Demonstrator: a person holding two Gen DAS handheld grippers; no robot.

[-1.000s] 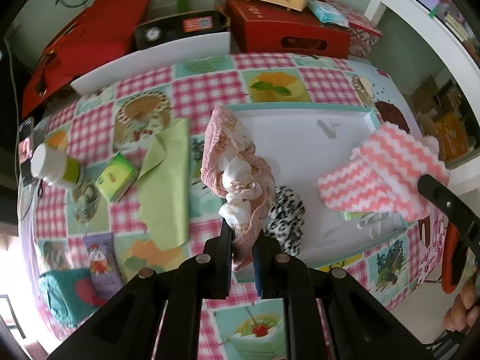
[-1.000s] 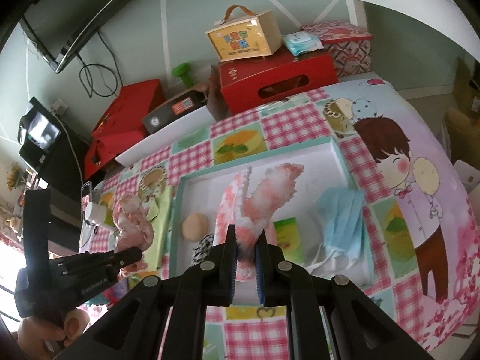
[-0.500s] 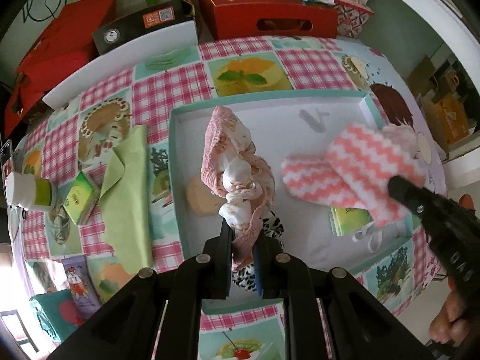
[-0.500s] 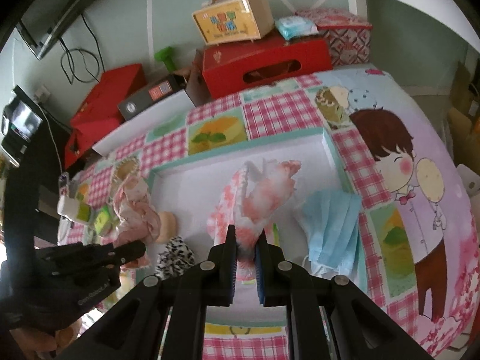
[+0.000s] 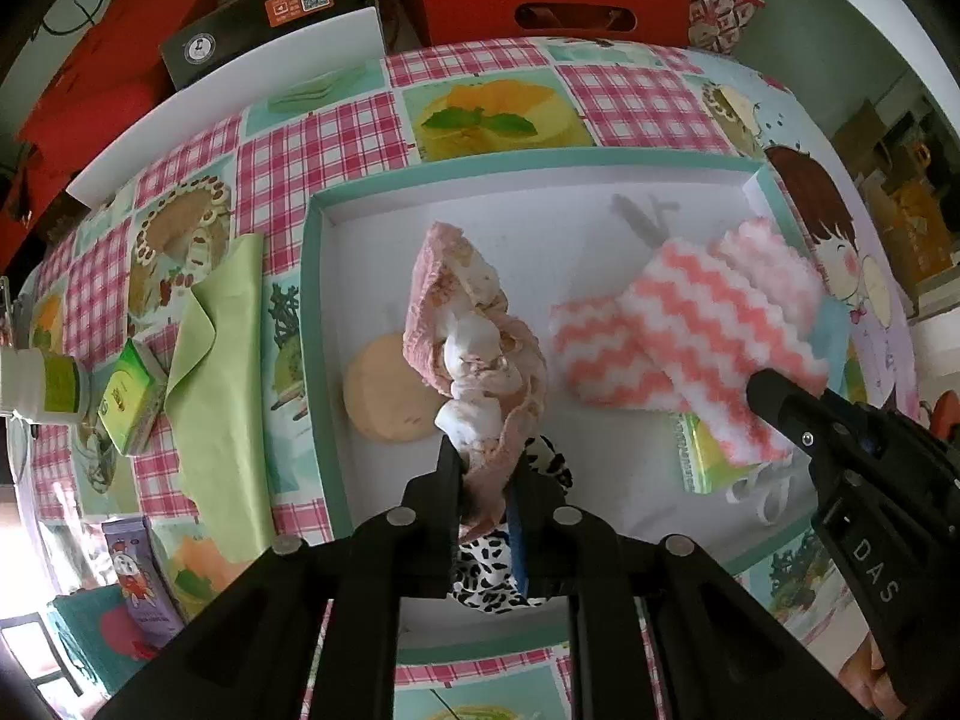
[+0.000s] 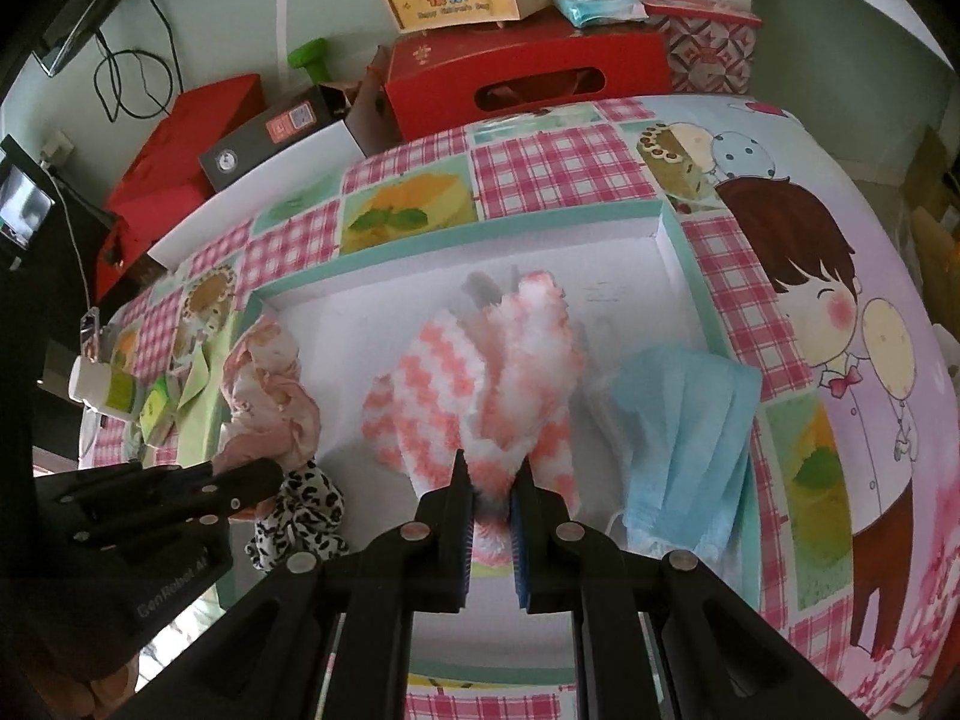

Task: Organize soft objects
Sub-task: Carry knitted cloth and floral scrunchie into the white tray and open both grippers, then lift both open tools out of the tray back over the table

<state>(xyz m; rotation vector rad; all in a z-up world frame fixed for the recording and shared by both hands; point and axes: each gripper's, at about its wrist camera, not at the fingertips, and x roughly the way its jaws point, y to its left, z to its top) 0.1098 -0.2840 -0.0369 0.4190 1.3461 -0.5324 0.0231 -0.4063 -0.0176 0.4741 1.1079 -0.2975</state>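
Note:
A white tray with a teal rim [image 5: 522,161] lies on the patterned tablecloth. My left gripper [image 5: 485,456] points down over the tray's left part. Its jaws are opening, with a crumpled pink floral cloth [image 5: 474,324] still pinched between them. The cloth's far end reaches the tray floor by a beige round puff [image 5: 384,396]. My right gripper [image 6: 492,468] hangs over the tray's middle [image 6: 456,246]. Its jaws are opening too, and a pink-and-white zigzag cloth [image 6: 480,384] is still caught between the pads and slumps onto the tray floor.
A leopard-print scrunchie [image 5: 486,576], a green packet [image 5: 702,456] and a blue face mask [image 6: 684,420] also lie in the tray. Left of it are a light green cloth [image 5: 216,372], a small green box [image 5: 132,396] and a white bottle [image 5: 42,384]. Red boxes [image 5: 540,0] stand behind the table.
Both grippers have sunk toward the tray with their cloths. The left one moved in over the tray from its left edge, and the zigzag cloth now touches the tray floor.

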